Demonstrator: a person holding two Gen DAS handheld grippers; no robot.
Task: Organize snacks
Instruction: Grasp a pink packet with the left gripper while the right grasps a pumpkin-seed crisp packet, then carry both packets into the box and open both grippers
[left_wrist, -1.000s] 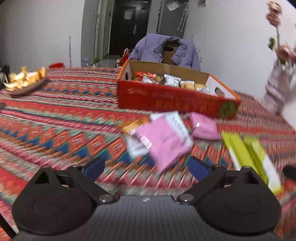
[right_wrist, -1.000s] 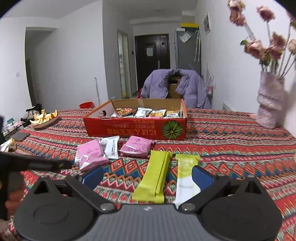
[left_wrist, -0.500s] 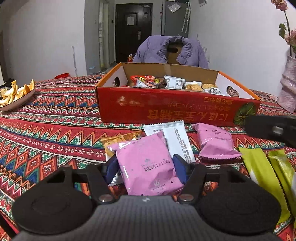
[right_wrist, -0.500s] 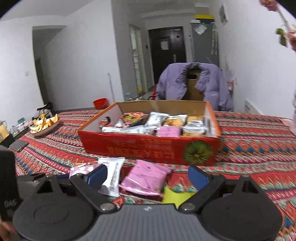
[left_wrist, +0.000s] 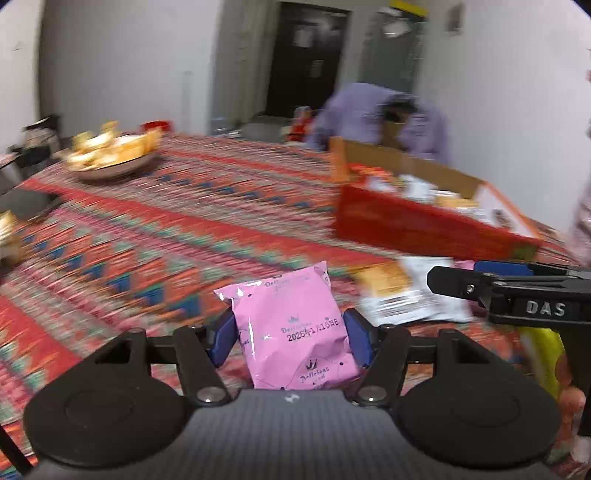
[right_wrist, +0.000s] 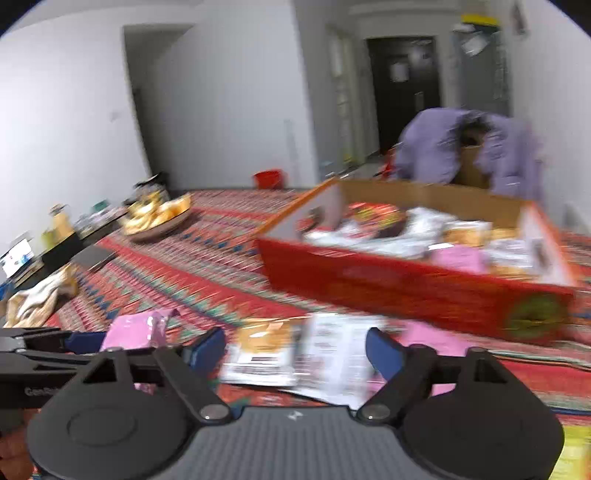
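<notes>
My left gripper (left_wrist: 290, 338) is shut on a pink snack packet (left_wrist: 291, 325) and holds it above the patterned tablecloth; the packet also shows at the left of the right wrist view (right_wrist: 136, 330). My right gripper (right_wrist: 295, 350) is open over a white packet (right_wrist: 332, 358) and an orange-and-white packet (right_wrist: 264, 350) lying on the cloth. The red cardboard box (right_wrist: 406, 288) with several snacks inside stands behind them; it also shows in the left wrist view (left_wrist: 417, 225). The right gripper shows at the right of the left wrist view (left_wrist: 517, 295).
A bowl of yellow snacks (left_wrist: 110, 155) sits at the far left of the table. A yellow-green packet (left_wrist: 543, 354) lies at the right. A chair with a purple jacket (right_wrist: 469, 151) stands behind the box. Dark objects (right_wrist: 55, 251) line the left table edge.
My left gripper closed on the pink packet, lifted it and swung left. My right gripper moved forward and left, now over the white and orange packets. Both views are motion-blurred.
</notes>
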